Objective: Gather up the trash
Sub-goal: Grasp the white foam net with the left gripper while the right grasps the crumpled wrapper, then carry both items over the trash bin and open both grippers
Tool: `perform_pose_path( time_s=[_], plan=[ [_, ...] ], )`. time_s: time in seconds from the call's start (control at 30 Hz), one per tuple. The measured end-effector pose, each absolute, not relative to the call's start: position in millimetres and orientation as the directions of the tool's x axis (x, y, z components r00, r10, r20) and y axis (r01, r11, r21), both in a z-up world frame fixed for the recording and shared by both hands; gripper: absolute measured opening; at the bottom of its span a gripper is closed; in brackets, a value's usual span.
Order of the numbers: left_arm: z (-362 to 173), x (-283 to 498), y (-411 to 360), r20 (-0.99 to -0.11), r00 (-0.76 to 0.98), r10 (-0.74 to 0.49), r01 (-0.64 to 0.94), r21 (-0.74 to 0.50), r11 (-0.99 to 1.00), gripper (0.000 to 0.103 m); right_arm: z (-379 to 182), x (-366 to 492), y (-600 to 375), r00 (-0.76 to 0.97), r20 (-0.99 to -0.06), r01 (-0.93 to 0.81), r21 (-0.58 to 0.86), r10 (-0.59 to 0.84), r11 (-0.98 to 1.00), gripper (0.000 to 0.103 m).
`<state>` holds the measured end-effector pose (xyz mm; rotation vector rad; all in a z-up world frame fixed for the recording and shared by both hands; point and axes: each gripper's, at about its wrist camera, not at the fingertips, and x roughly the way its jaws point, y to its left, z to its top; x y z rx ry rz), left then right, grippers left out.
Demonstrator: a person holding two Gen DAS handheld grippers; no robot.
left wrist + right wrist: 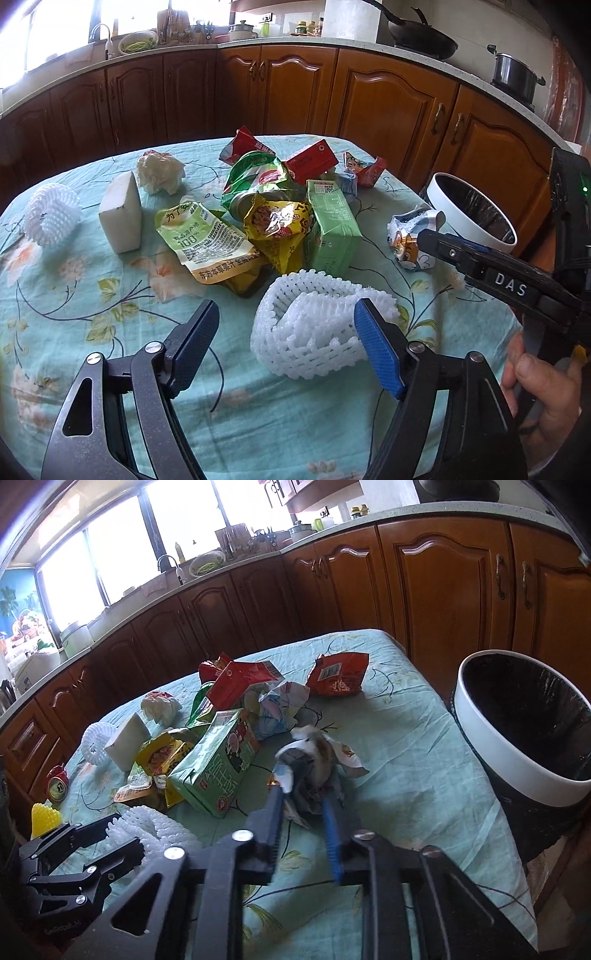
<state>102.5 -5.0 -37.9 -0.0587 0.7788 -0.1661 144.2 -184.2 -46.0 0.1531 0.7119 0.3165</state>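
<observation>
Crumpled wrappers, a green carton and white foam nets litter the table beside a black-lined bin.

My left gripper points down and forward, jaws spread apart with nothing pinched. My right gripper sits to its right, angled down, jaws drawn in tight on something crumpled. A hand, probably my right, grips its handle.
</observation>
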Motion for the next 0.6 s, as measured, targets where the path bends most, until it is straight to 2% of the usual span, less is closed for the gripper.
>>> perform_pose_path(
  time_s=[0.07,0.23,0.6],
  plan=[
    [-40.7,106.1,-7.1,-0.703,0.683,-0.199,0.15,-0.131,0.98,0.052,-44.8,142.1,-184.7,0.712,-0.611,-0.241,0.248,0.345,0.938,0.002],
    [-41.4,109.2,-15.4,-0.706,0.666,-0.243,0.203,-0.142,0.969,0.016,-34.5,132.2,-189.6,0.726,-0.586,-0.256,0.255,0.36,0.932,0.0],
    [-15.8,104.7,-25.3,-0.661,0.676,-0.325,0.263,-0.196,0.945,0.015,-9.1,116.8,-217.1,0.765,-0.537,-0.245,0.268,0.356,0.932,0.0]
  ],
)
